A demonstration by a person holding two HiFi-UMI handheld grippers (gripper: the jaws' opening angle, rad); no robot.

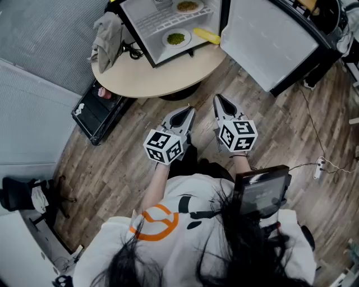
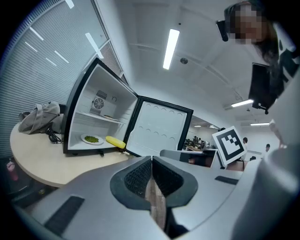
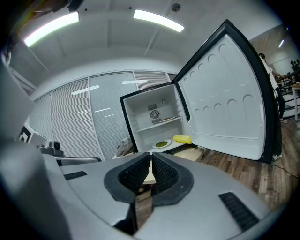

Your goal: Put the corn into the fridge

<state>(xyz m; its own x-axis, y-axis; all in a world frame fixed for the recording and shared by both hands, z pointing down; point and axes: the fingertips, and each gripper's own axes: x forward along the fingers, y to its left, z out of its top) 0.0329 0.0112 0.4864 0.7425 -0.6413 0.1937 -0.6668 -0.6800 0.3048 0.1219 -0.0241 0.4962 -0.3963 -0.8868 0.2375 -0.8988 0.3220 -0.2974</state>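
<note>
While the corn lies at the front of the fridge, the left gripper and the right gripper — both pressed together, empty — hang well apart from it.

There are two hand-held grippers: the left hand-held gripper and the right hand-held gripper. Ahead of both stands one round table, carrying one fridge with one open door. Inside are two plates, a lower plate and an upper plate, and one corn. One grey cloth lies ahead and to the left of the left hand-held gripper. One black case sits on the floor to that gripper's left.
</note>
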